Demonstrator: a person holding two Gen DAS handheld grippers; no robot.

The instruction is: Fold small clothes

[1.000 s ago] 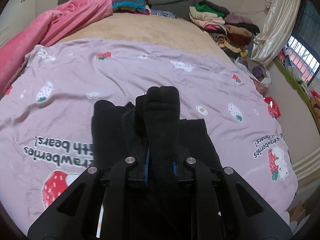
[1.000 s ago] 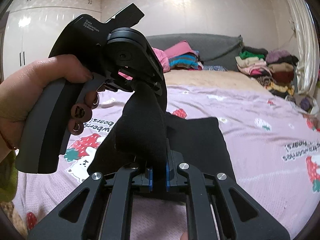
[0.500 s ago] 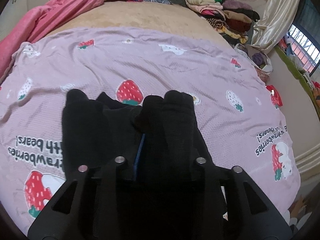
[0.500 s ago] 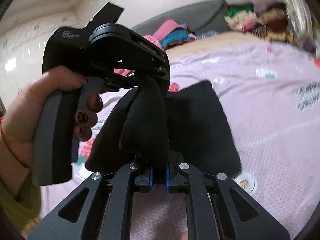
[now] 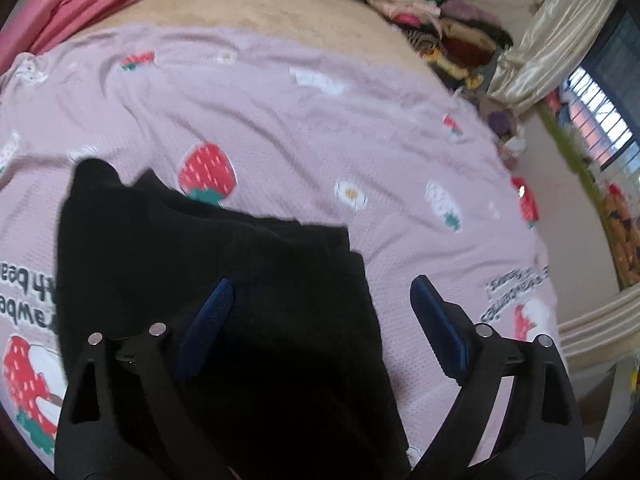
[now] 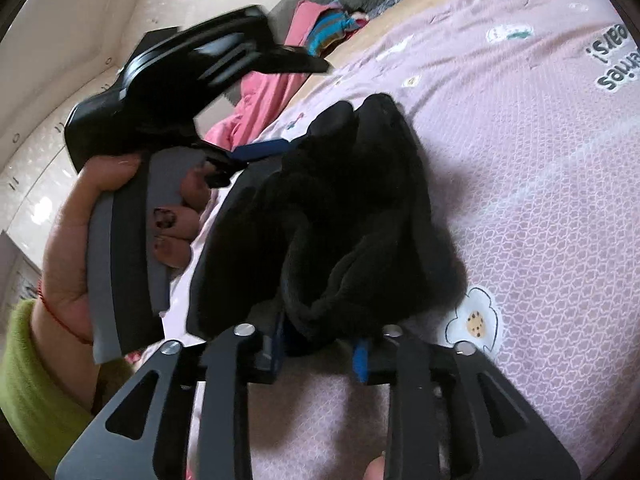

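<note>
I see the black garment (image 5: 224, 280) lying on the pink strawberry blanket (image 5: 320, 128), its far edge just short of a printed strawberry; bare blanket lies open beyond. A second ago both jaws clamped it. Now my left gripper (image 5: 320, 320) jaws are opening wide, cloth lying loose between. My right gripper (image 6: 320, 344) jaws are opening, a bunched fold still between them.

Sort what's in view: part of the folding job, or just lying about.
In the job: black garment, left gripper and right gripper, both with jaws opening.
Lying about: pink blanket, clothes pile, curtain.
</note>
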